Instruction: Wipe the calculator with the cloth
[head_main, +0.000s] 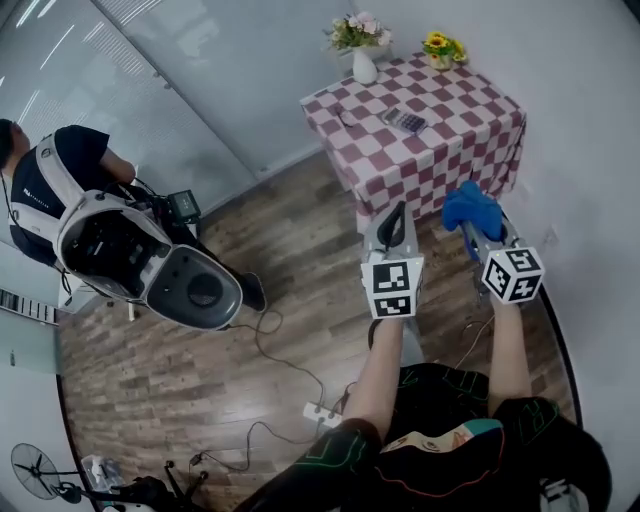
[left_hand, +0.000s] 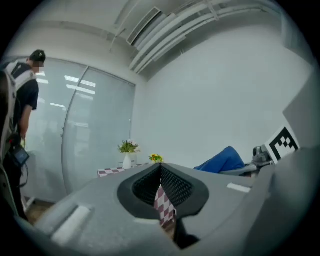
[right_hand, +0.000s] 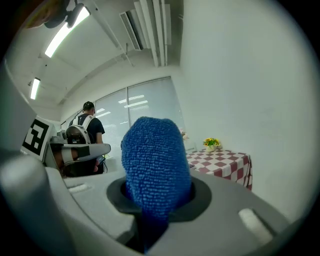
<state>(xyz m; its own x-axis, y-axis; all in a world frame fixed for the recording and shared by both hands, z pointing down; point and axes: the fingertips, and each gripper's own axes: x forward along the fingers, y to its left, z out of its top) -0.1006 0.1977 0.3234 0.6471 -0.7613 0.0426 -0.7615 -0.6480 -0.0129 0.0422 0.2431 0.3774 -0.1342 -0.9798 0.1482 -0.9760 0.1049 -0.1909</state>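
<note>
Short of the counter, over open wood floor, I hold both claws in the air. My left claw is pinched together on nothing. My right claw clamps the blue cloth, bunched over its tips. Past the counter's near edge the calculator lies mid-top, apart from the white vase and the yellow flowers along the far edge.

The grey left hand-held gripper and right hand-held gripper carry black-and-white marker cubes.
</note>
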